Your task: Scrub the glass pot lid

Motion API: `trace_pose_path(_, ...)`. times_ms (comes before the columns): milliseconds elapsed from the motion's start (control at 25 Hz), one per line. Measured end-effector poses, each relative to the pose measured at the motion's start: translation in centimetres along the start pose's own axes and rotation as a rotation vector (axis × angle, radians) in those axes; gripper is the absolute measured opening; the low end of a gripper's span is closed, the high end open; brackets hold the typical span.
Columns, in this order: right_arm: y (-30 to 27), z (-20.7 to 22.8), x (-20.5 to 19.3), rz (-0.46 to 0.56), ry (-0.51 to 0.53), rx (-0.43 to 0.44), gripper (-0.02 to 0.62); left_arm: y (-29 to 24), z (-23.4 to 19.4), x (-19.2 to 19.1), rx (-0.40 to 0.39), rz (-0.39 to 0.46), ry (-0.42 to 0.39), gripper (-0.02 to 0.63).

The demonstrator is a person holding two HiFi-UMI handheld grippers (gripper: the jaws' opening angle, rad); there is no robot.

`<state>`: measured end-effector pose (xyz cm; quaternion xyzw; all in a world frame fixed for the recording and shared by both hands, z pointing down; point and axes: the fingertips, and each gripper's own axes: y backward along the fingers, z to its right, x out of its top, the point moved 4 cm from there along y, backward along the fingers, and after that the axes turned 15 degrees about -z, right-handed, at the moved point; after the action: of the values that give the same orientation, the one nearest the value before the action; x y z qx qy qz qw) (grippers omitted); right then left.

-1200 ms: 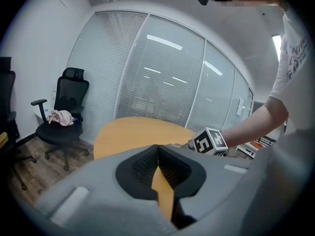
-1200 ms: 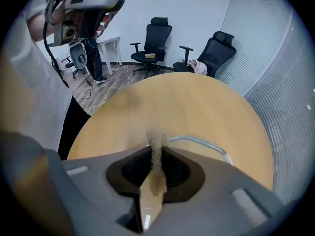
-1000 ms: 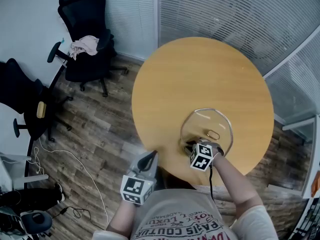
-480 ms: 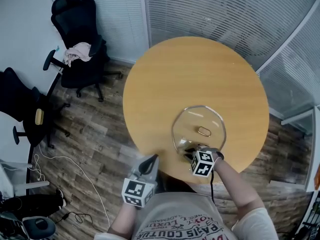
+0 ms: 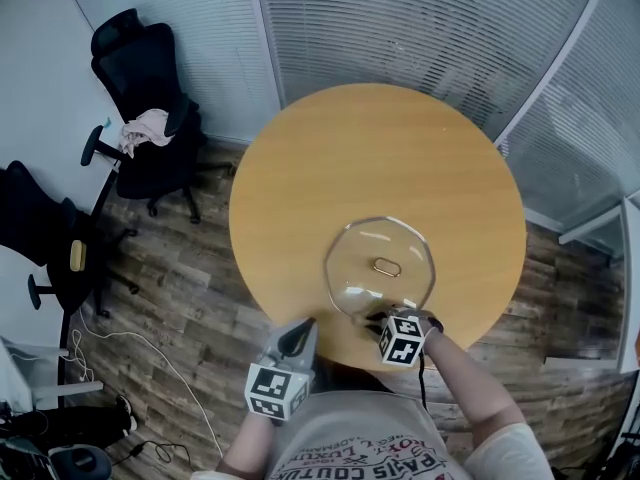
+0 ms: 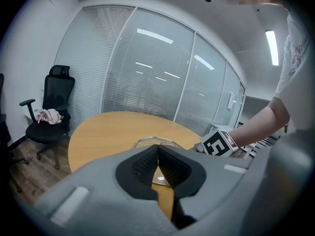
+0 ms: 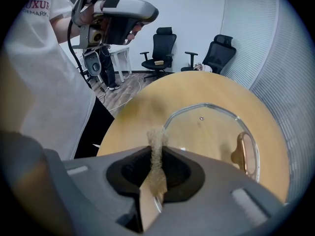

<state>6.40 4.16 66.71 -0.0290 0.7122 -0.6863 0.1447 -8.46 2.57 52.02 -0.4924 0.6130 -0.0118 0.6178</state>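
Right claw (image 5: 378, 319) pinching pad (image 7: 156, 149) at lid (image 5: 368, 245) rim, left claw (image 5: 303, 331) closed, aside

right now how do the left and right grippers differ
Load: the left gripper has its jaws together on nothing; the right gripper has its jaws shut on a tan pad.
Place: the left gripper hangs by the table's near edge, apart from the lid; the right gripper is at the lid's near rim.
Shared: both have grey bodies and shut jaws.
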Motion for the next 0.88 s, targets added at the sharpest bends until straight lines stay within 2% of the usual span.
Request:
trace_pose_path(120, 0.4, -0.1, -0.8, 0.017, -0.039, -0.001, 0.063, -0.6, 1.1, 0.7, -0.010, -0.005, -0.020, 0.008)
trace_pose_path(240, 1.5, 0.4, -2.1, 0.055, -0.151, -0.012, 0.063, -1.2, 2.1, 1.2, -0.023, -0.005, -0.047, 0.008)
trace_pose_path(480, 4.3, 3.4, -6.9, 0.078, -0.324, -0.096, 0.063, -3.5, 3.8, 3.4, -0.070, 0.000, -0.115, 0.008)
trace_pose_path(640, 5.6, 6.7, -10.5, 0.062, -0.418, -0.146, 0.063, -5.5, 4.6, 5.1, -0.098, -0.004, -0.147, 0.008)
trace_pose_path(880, 5.9, 12.9, -12.3, 0.064, -0.506, -0.197, 0.063, -7.7, 4.4, 6.0, -0.115, -0.044, -0.160, 0.008)
